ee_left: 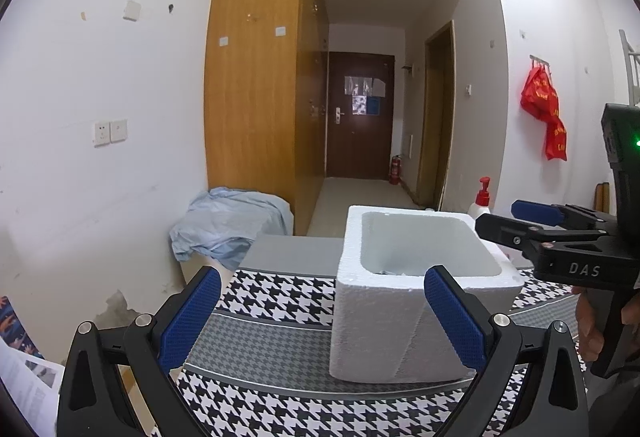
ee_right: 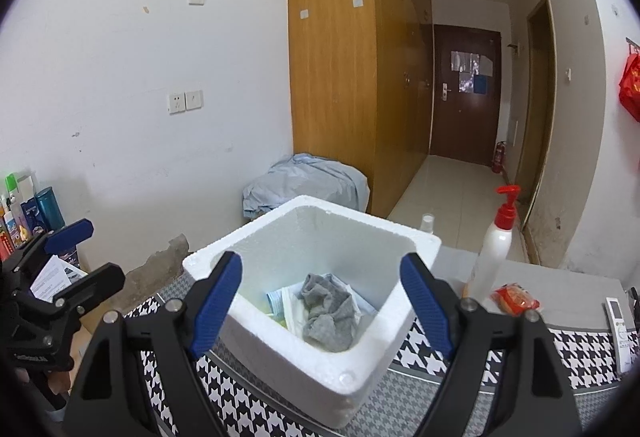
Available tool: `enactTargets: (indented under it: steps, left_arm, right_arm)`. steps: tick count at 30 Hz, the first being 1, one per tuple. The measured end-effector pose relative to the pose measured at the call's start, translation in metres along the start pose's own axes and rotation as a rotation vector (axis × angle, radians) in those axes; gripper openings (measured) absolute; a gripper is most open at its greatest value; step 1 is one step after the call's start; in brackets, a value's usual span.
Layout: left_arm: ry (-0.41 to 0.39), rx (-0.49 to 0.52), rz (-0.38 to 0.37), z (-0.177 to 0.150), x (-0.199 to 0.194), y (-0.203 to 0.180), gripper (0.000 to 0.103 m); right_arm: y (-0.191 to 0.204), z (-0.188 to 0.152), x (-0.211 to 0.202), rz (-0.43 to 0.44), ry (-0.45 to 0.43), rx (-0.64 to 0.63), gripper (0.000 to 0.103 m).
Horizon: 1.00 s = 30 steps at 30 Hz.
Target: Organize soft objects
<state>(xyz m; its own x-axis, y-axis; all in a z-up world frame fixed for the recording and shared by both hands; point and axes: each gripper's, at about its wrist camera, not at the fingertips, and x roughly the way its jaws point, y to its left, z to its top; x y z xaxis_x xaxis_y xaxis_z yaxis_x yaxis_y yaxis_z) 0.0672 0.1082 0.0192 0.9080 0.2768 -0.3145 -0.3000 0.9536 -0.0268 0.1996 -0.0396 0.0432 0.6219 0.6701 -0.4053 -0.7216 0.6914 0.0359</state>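
A white foam box (ee_right: 320,353) stands on the houndstooth cloth (ee_right: 580,353); it also shows in the left wrist view (ee_left: 384,329). Inside it lie a crumpled grey sock (ee_right: 328,313) and folded white and pale blue cloths (ee_right: 288,305). My right gripper (ee_right: 320,301) is open and empty, hovering above the box's near rim. It shows from the side in the left wrist view (ee_left: 512,217). My left gripper (ee_left: 320,317) is open and empty, to the left of the box. It shows at the left edge of the right wrist view (ee_right: 86,253).
A white pump bottle with a red top (ee_right: 496,241), a red snack packet (ee_right: 516,299) and a white remote (ee_right: 618,321) lie on the table right of the box. A light blue sheet (ee_left: 228,225) covers something by the wooden wardrobe. Bottles (ee_right: 24,213) stand at the left wall.
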Motion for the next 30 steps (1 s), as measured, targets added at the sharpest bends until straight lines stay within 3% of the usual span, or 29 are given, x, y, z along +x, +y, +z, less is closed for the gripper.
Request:
enactTargets:
  steps: [10,20,30]
  left_arm:
    - [-0.020,0.024,-0.036,0.006,-0.012,-0.021,0.102]
    - [-0.043,0.043,-0.080,0.012,-0.024,-0.048,0.102]
    - [-0.077,0.076,-0.133,0.012,-0.038,-0.075,0.102]
  right_arm:
    - [-0.008,-0.002,-0.034,-0.016,-0.050,0.015,0.102]
    - [-0.017,-0.013,-0.073,-0.033,-0.100,0.034,0.102]
    - [-0.032,-0.029,-0.111,-0.110,-0.156,0.060,0.102]
